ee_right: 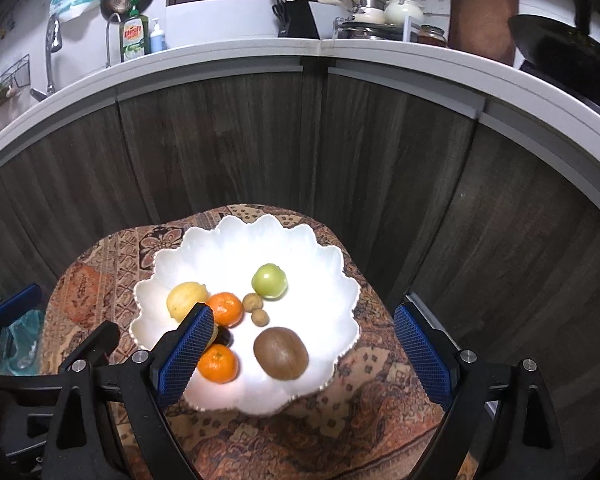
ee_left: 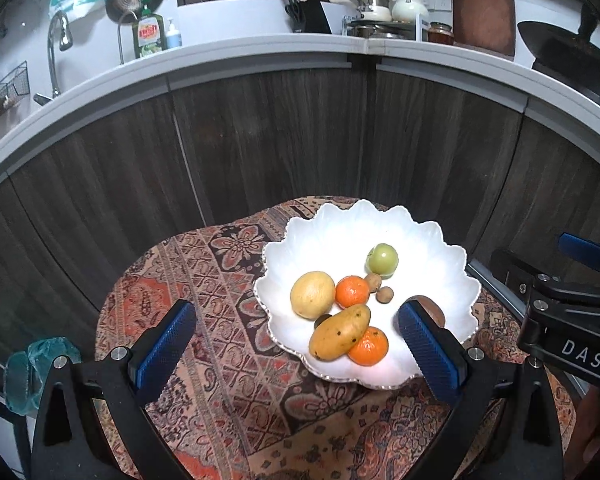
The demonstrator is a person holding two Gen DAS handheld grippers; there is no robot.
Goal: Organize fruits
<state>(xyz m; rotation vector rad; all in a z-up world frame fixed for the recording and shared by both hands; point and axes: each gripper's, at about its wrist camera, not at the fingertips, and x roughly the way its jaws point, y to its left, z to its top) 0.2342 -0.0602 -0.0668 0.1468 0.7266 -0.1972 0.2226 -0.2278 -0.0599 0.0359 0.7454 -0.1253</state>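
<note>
Patterned cloth-covered table [ee_left: 228, 360] with white scalloped bowl [ee_left: 340, 224] directly on it

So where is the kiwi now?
In the right wrist view, the kiwi lies in the white bowl, near its front-right rim, right of the lower orange.

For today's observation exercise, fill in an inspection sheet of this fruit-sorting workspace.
Surface: small table under a patterned cloth.
Job's things: white scalloped bowl holding a lemon, two oranges, a green fruit, a kiwi, a mango and two small brown fruits.
Clutter: teal plastic bag beside the table.
Grippers: left gripper and right gripper open, empty, above the bowl.
Cables: nothing seen.
Surroundings: kitchen counter with dish soap, knife block, pots.
</note>
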